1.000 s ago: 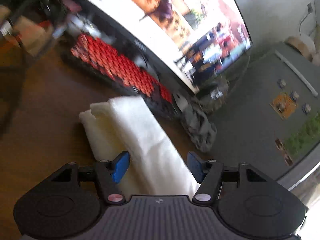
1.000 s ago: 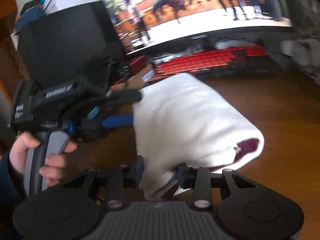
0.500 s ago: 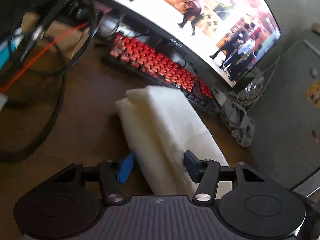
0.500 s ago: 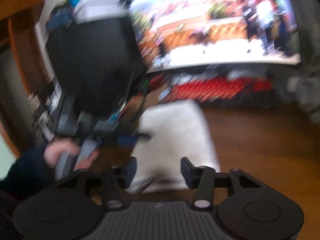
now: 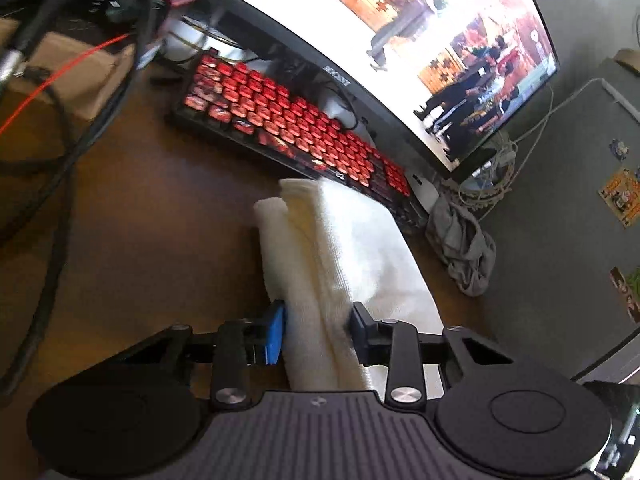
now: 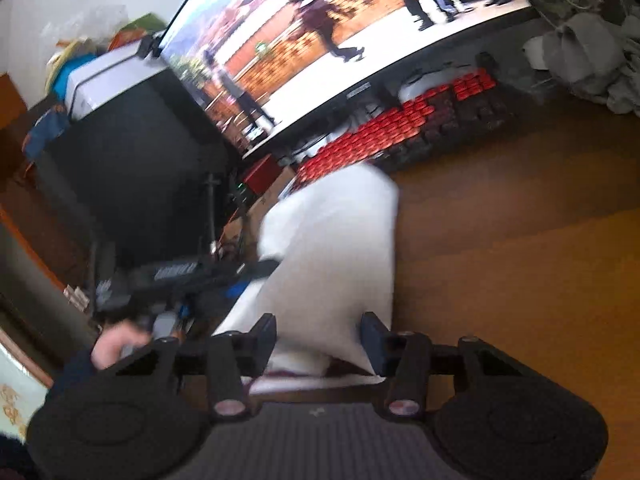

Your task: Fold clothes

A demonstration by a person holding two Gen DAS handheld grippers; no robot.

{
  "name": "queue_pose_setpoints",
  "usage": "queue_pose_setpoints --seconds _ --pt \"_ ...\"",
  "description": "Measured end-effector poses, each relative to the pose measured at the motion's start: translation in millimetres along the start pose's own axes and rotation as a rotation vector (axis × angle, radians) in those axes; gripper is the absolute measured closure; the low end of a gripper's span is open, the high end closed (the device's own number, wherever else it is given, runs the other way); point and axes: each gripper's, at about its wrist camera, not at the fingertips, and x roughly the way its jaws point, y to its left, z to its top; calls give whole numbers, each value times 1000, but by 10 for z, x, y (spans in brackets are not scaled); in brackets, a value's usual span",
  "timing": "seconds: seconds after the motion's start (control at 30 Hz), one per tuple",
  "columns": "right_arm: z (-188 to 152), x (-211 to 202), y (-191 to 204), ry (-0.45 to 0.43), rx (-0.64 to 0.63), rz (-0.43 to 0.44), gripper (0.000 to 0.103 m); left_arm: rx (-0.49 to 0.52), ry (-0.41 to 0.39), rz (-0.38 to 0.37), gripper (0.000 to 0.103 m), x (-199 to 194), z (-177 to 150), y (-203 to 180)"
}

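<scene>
Left wrist view
Garment: white folded cloth (image 5: pixel 344 264), layered, lying on brown tabletop (image 5: pixel 152 216), far end just in front of keyboard.
Left hand-held gripper (image 5: pixel 318 334): clenched on the near part of the cloth; blue pad on one side, dark pad on the other, both pressing into the fabric.
Keyboard: red-keyed keyboard (image 5: pixel 288 124) under curved monitor (image 5: pixel 400 28), screen lit.
Clutter: black cables (image 5: pixel 60 152) at left; grey rag (image 5: pixel 464 248) near right tabletop edge, beside keyboard end.

Right wrist view (blurred)
Garment: cloth (image 6: pixel 336 256) white, reaching from the fingers toward keyboard (image 6: pixel 384 132); dark red patch at its near underside.
Right hand-held gripper (image 6: pixel 318 338): released, fingers spread, cloth's near edge lies between them; contact with pads, cannot tell.
Left hand-held gripper (image 6: pixel 256 272): comes in from the left, tip at cloth's left edge.
Hand (image 6: pixel 116 346): on that gripper's handle, dark sleeve.
Background: monitor (image 6: pixel 340 36), black box (image 6: pixel 132 168) at left, grey rag (image 6: pixel 588 60) top right.
</scene>
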Motion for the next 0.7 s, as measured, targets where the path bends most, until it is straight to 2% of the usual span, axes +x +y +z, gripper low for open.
queue_pose_setpoints --seconds 0.1,0.17,0.3,0.37,0.4,0.53,0.6,0.63,0.7 --pt "-47 -92 62 3 -31 -25 56 3 23 -11 70 13 42 -3" --pt "3 -169 17 -24 -25 -44 56 20 27 -5 70 -27 58 -29" --pt "176 -264 -112 -76 -6 -78 56 91 -14 39 70 -137 131 -169" --pt "271 -246 -139 -89 -12 -81 56 116 -48 62 55 -171 213 -253" --pt "308 -219 -150 -89 -18 -76 56 129 -53 80 52 -140 260 -283" --pt "436 -47 -150 -86 -40 -59 56 158 -53 141 50 47 468 -356" --pt "485 41 -146 -87 -48 -58 56 114 -31 142 50 172 576 -286" --pt "505 71 -147 -87 -53 -55 56 97 -20 145 52 229 600 -241" --pt "541 141 -144 -83 -54 -42 56 89 -9 143 73 315 606 -183"
